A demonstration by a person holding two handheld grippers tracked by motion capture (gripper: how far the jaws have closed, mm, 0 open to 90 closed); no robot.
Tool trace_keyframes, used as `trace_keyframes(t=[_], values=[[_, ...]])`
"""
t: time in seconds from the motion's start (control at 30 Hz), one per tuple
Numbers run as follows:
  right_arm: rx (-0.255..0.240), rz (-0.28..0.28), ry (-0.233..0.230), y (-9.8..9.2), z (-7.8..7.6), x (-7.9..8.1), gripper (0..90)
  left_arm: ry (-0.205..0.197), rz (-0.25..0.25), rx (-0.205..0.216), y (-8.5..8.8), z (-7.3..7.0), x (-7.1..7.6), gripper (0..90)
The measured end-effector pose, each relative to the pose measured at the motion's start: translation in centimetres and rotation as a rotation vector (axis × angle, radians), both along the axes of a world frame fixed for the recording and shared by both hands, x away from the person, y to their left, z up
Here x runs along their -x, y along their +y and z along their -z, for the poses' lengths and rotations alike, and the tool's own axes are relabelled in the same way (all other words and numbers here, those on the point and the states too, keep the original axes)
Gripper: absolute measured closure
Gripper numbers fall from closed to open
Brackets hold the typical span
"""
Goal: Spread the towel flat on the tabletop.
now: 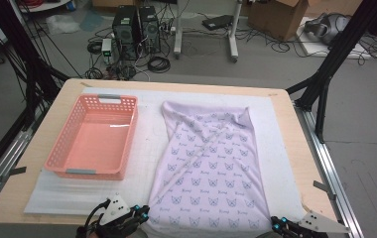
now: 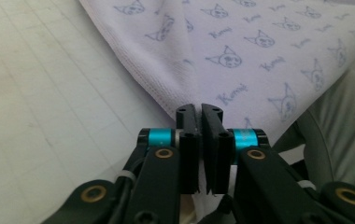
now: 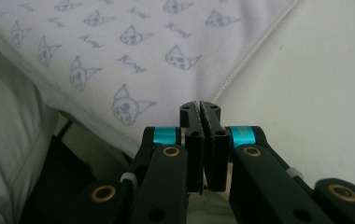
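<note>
Gripping both near corners of the lilac cloth, with folding not yet begun.
From the high view, the cloth (image 1: 209, 168) is seen spread on the bench (image 1: 37, 198) beside an empty pink basket (image 1: 94, 136), its far end rumpled, the left tongs (image 1: 143, 212) and right tongs (image 1: 277, 224) set at its near corners. From the left gripper view, the left tongs (image 2: 201, 111) are seen pinched on a corner. From the right gripper view, the right tongs (image 3: 200, 108) are seen clamped on the hem; every fold and any stowing is judged outstanding.
</note>
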State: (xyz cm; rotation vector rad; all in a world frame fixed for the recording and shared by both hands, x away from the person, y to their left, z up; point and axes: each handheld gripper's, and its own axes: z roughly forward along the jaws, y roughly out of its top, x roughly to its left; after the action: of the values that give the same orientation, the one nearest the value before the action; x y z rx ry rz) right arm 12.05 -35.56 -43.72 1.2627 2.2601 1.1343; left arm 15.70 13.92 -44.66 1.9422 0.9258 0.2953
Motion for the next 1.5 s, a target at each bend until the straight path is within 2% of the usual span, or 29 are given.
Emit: trace_keyframes(t=[0.07, 0.13, 0.2, 0.3, 0.43, 0.53, 0.6, 0.63, 0.67, 0.7, 0.73, 0.77, 0.8, 0.83, 0.9, 1.0, 1.03, 1.1, 1.13, 1.2, 1.27, 1.33, 1.37, 1.4, 1.43, 1.47, 1.5], values=[[-0.015, 0.016, 0.001, -0.1, 0.0, -0.3, 78.4, -0.012, -0.013, 0.026, -0.1, 0.0, -0.9, 63.4], [-0.026, 0.043, -0.020, -0.1, -0.3, -1.0, 71.7, -0.032, -0.015, 0.043, -0.4, 0.0, -1.9, 58.3], [-0.027, 0.064, -0.032, 0.1, -0.6, -2.0, 68.9, -0.034, -0.030, 0.049, -0.7, 0.0, -3.2, 52.7], [-0.037, 0.096, -0.049, 0.4, -0.7, -4.0, 66.2, -0.039, -0.038, 0.067, -1.6, -0.2, -5.0, 48.3], [-0.030, 0.138, -0.062, 0.8, -0.3, -7.3, 60.3, -0.060, -0.037, 0.075, -2.4, -0.3, -6.7, 47.0], [-0.006, 0.163, -0.031, 1.1, 0.3, -9.8, 58.5, -0.073, -0.041, 0.072, -2.7, -0.5, -7.4, 46.0], [0.030, 0.171, -0.012, 1.3, 0.8, -11.3, 58.5, -0.077, -0.046, 0.088, -2.6, -0.7, -7.8, 45.5], [0.043, 0.179, 0.005, 1.4, 1.1, -11.8, 59.7, -0.077, -0.046, 0.094, -2.6, -0.8, -8.1, 45.0], [0.038, 0.184, -0.004, 1.4, 1.1, -12.0, 64.5, -0.076, -0.047, 0.095, -2.6, -0.9, -8.4, 44.7], [0.038, 0.181, -0.001, 1.3, 1.1, -12.1, 69.4, -0.075, -0.050, 0.104, -2.7, -1.0, -8.7, 44.5], [0.025, 0.169, 0.004, 1.2, 1.2, -12.1, 79.7, -0.074, -0.051, 0.103, -2.8, -1.1, -9.1, 44.2], [0.002, 0.128, 0.016, 1.1, 1.2, -12.1, 87.8, -0.072, -0.051, 0.104, -3.0, -1.1, -9.4, 43.8], [0.030, 0.114, 0.011, 1.2, 1.1, -11.9, 88.4, -0.068, -0.052, 0.103, -3.2, -1.1, -9.7, 43.6], [0.048, 0.093, 0.023, 1.2, 0.9, -11.7, 88.8, -0.064, -0.053, 0.103, -3.4, -1.1, -10.0, 43.6], [0.062, 0.070, 0.051, 0.7, 0.5, -10.9, 89.0, -0.056, -0.043, 0.090, -3.8, -0.8, -10.4, 43.6], [0.067, 0.071, 0.055, -0.6, 0.4, -9.2, 88.9, -0.049, -0.034, 0.074, -4.1, -0.6, -10.9, 43.8], [0.062, 0.071, 0.057, -1.0, 0.4, -9.0, 88.8, -0.051, -0.046, 0.076, -4.1, -0.6, -11.0, 43.9], [0.018, 0.066, 0.048, -1.7, 0.5, -9.0, 84.9, -0.049, -0.071, 0.067, -4.0, -0.7, -11.4, 43.9], [0.000, 0.076, 0.042, -1.8, 0.5, -9.1, 79.1, -0.047, -0.082, 0.066, -3.9, -0.7, -11.6, 43.8], [-0.013, 0.096, 0.030, -1.7, 0.6, -9.4, 71.3, -0.030, -0.105, 0.041, -3.9, -0.5, -12.3, 44.7], [-0.007, 0.100, 0.016, -1.5, 0.5, -9.6, 68.3, -0.001, -0.115, 0.024, -4.1, -0.1, -13.0, 46.1], [-0.014, 0.104, -0.003, -1.2, 0.4, -9.8, 64.8, 0.029, -0.102, -0.019, -4.6, 0.4, -13.2, 50.8], [-0.013, 0.101, -0.005, -1.0, 0.3, -9.9, 64.2, 0.022, -0.092, -0.048, -5.0, 0.5, -13.1, 54.8], [-0.011, 0.095, -0.009, -0.8, 0.3, -10.0, 63.6, 0.009, -0.076, -0.086, -5.2, 0.4, -13.0, 61.8], [-0.004, 0.088, -0.007, -0.5, 0.3, -10.1, 62.6, -0.029, -0.072, -0.141, -5.4, 0.3, -12.7, 79.2], [0.003, 0.087, -0.003, -0.2, 0.4, -10.2, 61.8, -0.028, -0.077, -0.152, -5.4, 0.2, -12.6, 85.0], [0.011, 0.083, -0.001, 0.0, 0.5, -10.3, 61.8, -0.017, -0.092, -0.154, -5.4, 0.1, -12.4, 86.0]])
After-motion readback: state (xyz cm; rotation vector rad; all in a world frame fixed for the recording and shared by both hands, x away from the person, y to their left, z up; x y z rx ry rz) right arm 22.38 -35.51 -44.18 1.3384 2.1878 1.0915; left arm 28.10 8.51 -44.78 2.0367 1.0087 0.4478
